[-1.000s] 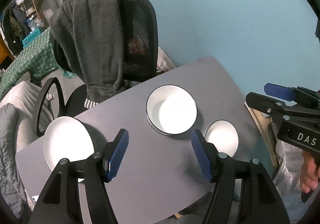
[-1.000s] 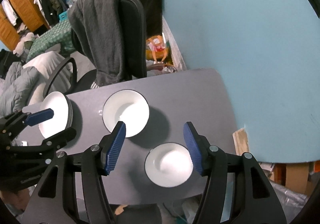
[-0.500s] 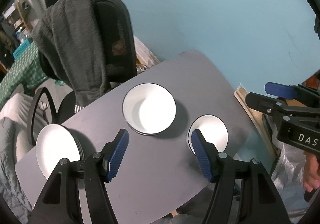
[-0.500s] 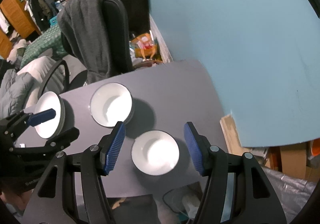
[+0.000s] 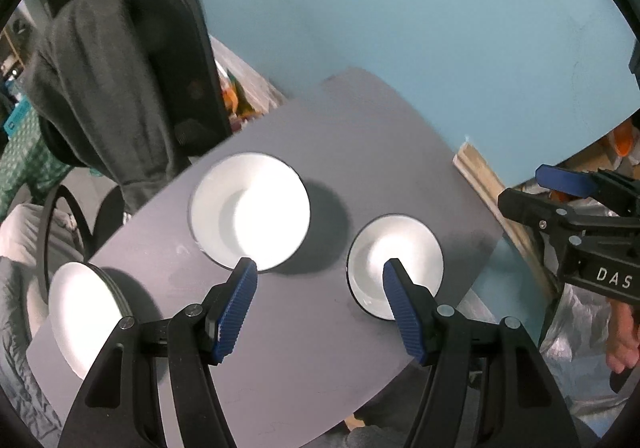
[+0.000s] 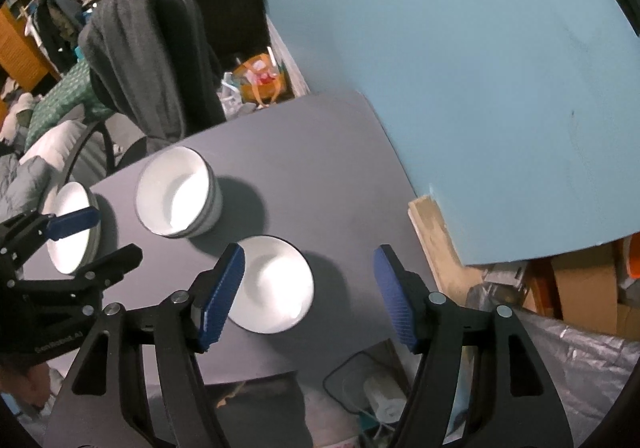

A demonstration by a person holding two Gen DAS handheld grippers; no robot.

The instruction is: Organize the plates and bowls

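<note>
A grey table [image 5: 360, 152] [image 6: 320, 152] carries three white dishes with dark rims. A stack of large bowls [image 5: 250, 212] [image 6: 176, 192] sits in the middle. A small single bowl [image 5: 396, 260] [image 6: 272, 284] sits near the right front edge. A stack of plates [image 5: 80, 312] [image 6: 70, 232] sits at the left end. My left gripper [image 5: 320, 280] is open and empty, held above the table between the two bowls. My right gripper [image 6: 308, 268] is open and empty, above the small bowl's right side. Each gripper shows at the edge of the other's view [image 5: 576, 200] [image 6: 60, 236].
A black office chair with a dark grey garment [image 5: 104, 88] [image 6: 144, 60] stands behind the table. A teal wall [image 5: 400, 8] runs along the right. Boxes and plastic sheeting [image 6: 580, 308] lie right of the table. Clutter lies under the front edge [image 6: 372, 396].
Both grippers have moved to the right and closer to the table, so the dishes have slid left in both views. Both stay open and empty.
</note>
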